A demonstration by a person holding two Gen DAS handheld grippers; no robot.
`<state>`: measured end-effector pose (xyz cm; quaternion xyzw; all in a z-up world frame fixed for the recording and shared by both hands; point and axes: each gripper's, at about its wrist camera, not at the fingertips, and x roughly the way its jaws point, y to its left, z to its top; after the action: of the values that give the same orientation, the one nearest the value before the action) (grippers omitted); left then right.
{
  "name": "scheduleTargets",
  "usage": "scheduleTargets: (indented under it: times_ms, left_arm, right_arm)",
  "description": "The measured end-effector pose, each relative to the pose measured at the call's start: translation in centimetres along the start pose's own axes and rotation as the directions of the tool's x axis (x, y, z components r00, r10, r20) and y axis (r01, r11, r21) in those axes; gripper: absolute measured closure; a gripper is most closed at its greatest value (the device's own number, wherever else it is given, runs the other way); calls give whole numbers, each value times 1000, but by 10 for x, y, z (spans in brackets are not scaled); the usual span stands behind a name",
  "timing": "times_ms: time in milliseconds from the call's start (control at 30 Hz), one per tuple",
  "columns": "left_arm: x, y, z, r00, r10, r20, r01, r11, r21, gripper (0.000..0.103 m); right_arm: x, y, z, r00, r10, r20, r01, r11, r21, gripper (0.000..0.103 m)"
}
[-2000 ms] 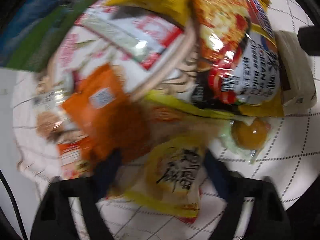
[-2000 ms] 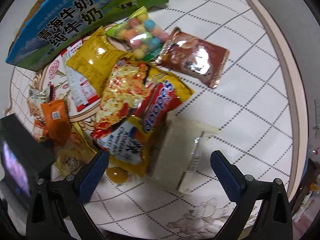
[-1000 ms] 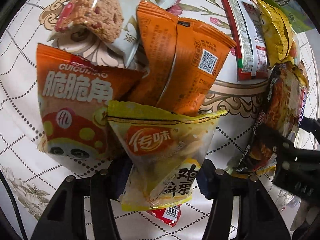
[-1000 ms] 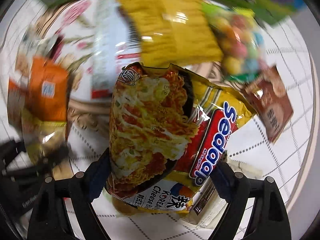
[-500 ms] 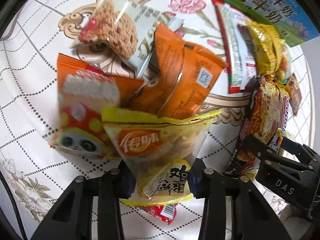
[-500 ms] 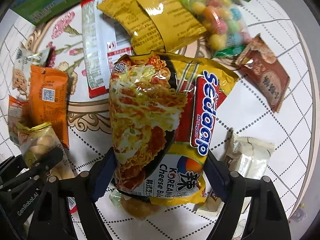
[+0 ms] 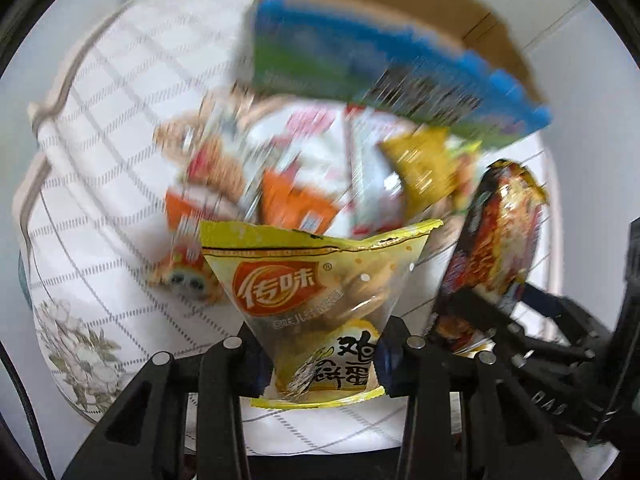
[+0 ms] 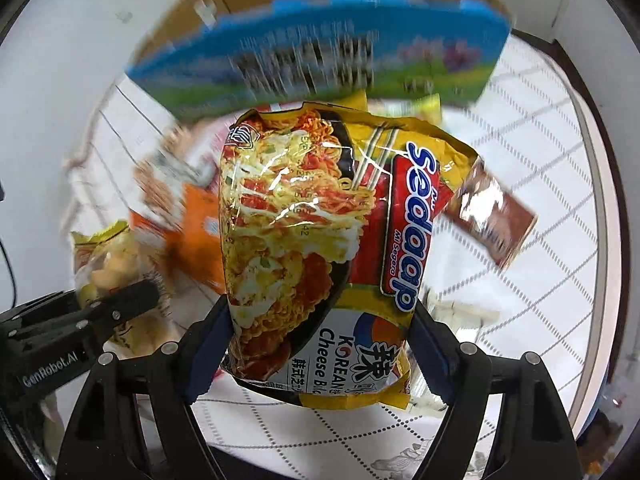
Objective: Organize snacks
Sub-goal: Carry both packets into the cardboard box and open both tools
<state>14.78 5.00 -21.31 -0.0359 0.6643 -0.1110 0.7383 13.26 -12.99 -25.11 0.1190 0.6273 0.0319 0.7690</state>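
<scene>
Yellow crinkled plastic fills the left wrist view: the left gripper (image 7: 320, 360) is clenched on a yellow transparent snack bag with an orange oval logo (image 7: 316, 292), pinching its lower half so the wide sealed top fans out toward 12 o'clock, raised off the worktop (image 7: 100, 216).

In the right wrist view, the right gripper (image 8: 320, 344) grasps a yellow and red Sedaap instant noodle packet (image 8: 320, 240) by its lower end, the packet standing upright between the blue-padded fingers (image 8: 208, 344).

Behind both packets, at 12 o'clock, stands a blue and green printed carton with a brown cardboard flap (image 8: 316, 48), blurred by motion.

On the white checked tablecloth covering the worktop lie more snacks: an orange foil packet (image 8: 196, 236) at 9 o'clock of the noodle packet, a brown glossy sachet (image 8: 492, 216) at 3 o'clock, and a pale wrapped bar (image 8: 460, 312) just beside the right finger.

From the left wrist view the noodle packet shows at 3 o'clock, held in the other gripper.
</scene>
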Motion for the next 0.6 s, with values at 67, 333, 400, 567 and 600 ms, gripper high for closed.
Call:
scheduleTargets:
  times_ms: [67,333,400,567,600]
  left_arm:
    - [-29,-19,15,999,-28,31,28,1000,9,67]
    - [-71,-80,142,988,-41,147,29,996,81,67]
    - [-73,-86,174,987,-4,162,-10,996,90,67]
    - [-33,-86,254,996,17,87,-22,998,65,67]
    - [-22,-86,266,998,23,63,-27,998,60,67]
  right_arm:
    - [-25,-6,10,999,31,33,-31,999,-12,19]
    - [-103,-27,94,982,87,165,-78,995,-65,19]
    - [-108,-33,121,980,78,182,-64,995,-78,19]
    - [-78,-44,197,987,24,158,-10,996,-88,19]
    - [-67,-47,211,991,15,136,-2,996,-92,19]
